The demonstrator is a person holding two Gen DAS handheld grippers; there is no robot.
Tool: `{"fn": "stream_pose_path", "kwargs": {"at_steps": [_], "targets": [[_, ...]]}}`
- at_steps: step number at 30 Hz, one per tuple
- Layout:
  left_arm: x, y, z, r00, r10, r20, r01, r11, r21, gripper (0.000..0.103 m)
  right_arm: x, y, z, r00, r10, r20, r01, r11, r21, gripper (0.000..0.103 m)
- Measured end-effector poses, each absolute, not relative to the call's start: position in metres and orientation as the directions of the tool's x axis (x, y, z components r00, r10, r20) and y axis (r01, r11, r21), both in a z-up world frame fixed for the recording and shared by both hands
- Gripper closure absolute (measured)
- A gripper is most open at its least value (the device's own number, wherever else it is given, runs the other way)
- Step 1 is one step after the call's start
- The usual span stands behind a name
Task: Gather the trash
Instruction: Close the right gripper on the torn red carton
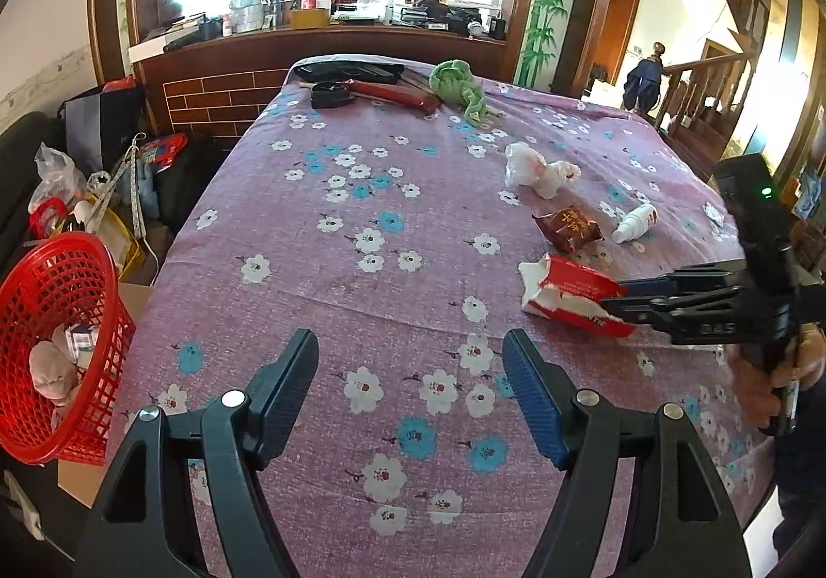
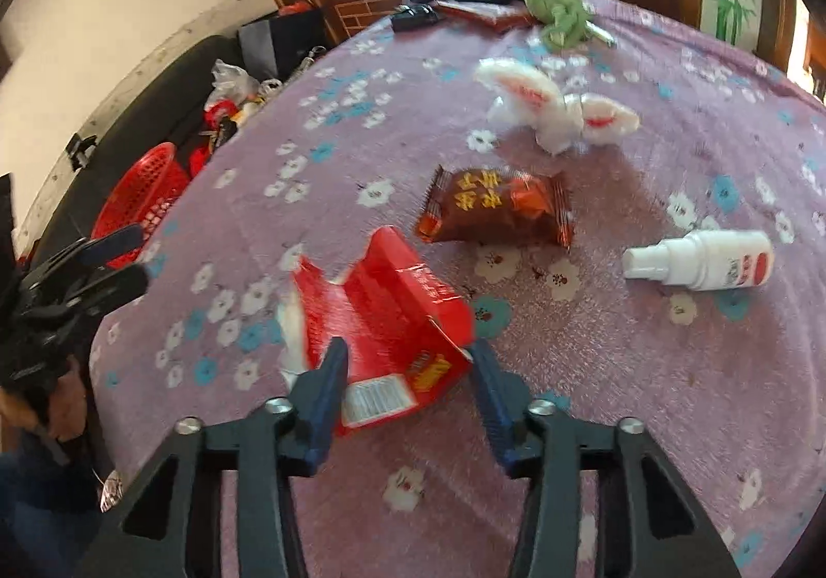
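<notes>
Now we hold our right gripper (image 2: 405, 361) over the torn red carton (image 2: 382, 319) on the flowered purple tablecloth (image 1: 330, 237). Its two fingers straddle the carton's near end, touching its sides, though we cannot tell whether they press firmly. Our left gripper (image 1: 410, 356) hangs with its jaws spread and nothing between them, above bare cloth near the table's left edge. Just off that edge sits the red basket (image 1: 57, 278), with some rubbish already inside. Beyond the carton lie a brown snack wrapper (image 2: 495, 206), a white spray bottle (image 2: 697, 260) on its side, and a crumpled white plastic bag (image 2: 552, 108), all apart from one another.
</notes>
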State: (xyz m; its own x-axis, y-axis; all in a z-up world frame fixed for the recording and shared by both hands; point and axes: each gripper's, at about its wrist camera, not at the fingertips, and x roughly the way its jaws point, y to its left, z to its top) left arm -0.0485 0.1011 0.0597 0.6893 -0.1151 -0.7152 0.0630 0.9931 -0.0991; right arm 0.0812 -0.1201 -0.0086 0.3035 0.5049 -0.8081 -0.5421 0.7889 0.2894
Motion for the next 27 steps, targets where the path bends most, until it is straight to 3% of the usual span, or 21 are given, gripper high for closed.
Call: {"fn": "stream_pose_path", "kwargs": {"at_steps": [13, 21, 27], "targets": [[-0.049, 0.102, 0.067, 0.694, -0.122, -0.709, 0.057, 0.992, -0.115, 0.03, 0.075, -0.127, 0.023, 0.428, 0.463, -0.776, -0.56, 0.81, 0.174, 0.055], [-0.051, 0.098, 0.064, 0.689, -0.129, -0.713, 0.076, 0.991, -0.106, 0.03, 0.088, -0.106, -0.005, 0.345, 0.477, -0.809, -0.584, 0.783, 0.213, 0.055], [-0.051, 0.104, 0.063, 0.689, -0.13, -0.713, 0.072, 0.991, -0.11, 0.03, 0.053, -0.086, 0.006, 0.321, 0.504, -0.802, -0.692, 0.703, 0.165, 0.055]]}}
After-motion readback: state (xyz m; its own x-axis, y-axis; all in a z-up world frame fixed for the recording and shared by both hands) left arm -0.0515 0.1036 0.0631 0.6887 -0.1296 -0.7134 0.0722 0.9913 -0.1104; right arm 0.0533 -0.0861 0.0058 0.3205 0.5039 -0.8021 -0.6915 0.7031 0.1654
